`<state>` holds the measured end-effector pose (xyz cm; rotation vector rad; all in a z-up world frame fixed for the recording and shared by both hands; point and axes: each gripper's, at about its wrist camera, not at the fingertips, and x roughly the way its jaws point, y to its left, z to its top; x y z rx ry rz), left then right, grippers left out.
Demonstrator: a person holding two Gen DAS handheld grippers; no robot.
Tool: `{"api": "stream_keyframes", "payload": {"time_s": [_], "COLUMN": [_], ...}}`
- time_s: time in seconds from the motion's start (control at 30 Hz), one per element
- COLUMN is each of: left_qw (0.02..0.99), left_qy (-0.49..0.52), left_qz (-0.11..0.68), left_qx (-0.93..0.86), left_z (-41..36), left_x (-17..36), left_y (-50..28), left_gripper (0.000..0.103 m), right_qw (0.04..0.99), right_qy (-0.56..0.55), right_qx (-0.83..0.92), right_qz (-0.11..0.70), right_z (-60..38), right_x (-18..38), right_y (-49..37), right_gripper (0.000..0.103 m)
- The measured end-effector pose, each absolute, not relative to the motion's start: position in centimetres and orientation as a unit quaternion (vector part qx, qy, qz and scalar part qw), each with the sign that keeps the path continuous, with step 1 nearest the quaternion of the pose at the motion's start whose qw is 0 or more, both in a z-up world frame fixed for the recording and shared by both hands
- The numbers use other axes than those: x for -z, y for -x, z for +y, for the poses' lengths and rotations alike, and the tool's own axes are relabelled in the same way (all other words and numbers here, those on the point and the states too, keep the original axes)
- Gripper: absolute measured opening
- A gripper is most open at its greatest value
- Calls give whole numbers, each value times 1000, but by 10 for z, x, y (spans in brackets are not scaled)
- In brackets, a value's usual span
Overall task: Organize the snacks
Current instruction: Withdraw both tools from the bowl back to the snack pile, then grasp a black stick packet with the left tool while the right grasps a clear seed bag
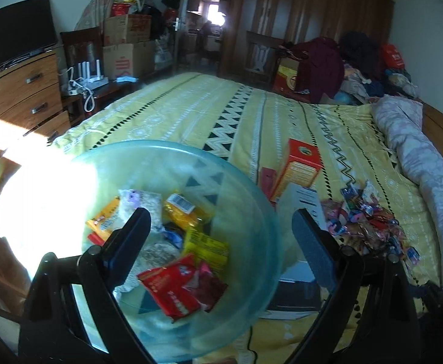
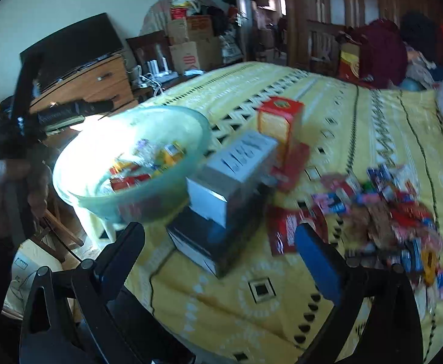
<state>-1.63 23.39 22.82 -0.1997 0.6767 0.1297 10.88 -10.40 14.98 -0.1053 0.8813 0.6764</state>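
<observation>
orange box (image 1: 300,170) upright, long axis vertical

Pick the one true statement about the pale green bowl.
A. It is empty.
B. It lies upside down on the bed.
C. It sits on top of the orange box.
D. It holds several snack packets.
D: the bowl stands upright with red, yellow and orange snack packets lying inside it, and the orange box stands apart from it on the bed.

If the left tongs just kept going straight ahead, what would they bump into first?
Most likely the snack packets in the clear green bowl: the open left tongs point down into it, with a red packet nearest. Depth is hard to judge here.
</observation>
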Motion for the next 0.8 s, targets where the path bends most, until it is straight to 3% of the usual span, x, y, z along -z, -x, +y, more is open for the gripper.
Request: {"api": "stream_keyframes", "payload": {"time_s": [0.2,0.4,0.53,0.67,0.8], "left_qw": [928,887,829,777,774], "left_qy": [37,-3,48,89,56], "left_qz": [367,428,514,589,610], "left_qx": [45,172,215,202,163], "left_z": [135,38,8,-8,-20], "left_x": [-206,-164,-114,-63,-37], "left_y": [8,-12,-36,-57,-66], "left_gripper": [95,89,78,60,57], "right_qw": [818,815,823,824,821], "right_qy": [-1,-43,-61,-84,-109], "right_qx": [-271,-243,-232,-222,-212], "right_qz": [508,525,514,514,519], "right_z": [-185,-238,-266,-293,-319], "right_x": [-70,-49,-54,-46,-33], "right_y": [-70,-59,-66,-72,-77], "right_gripper": [101,101,101,101,101]}}
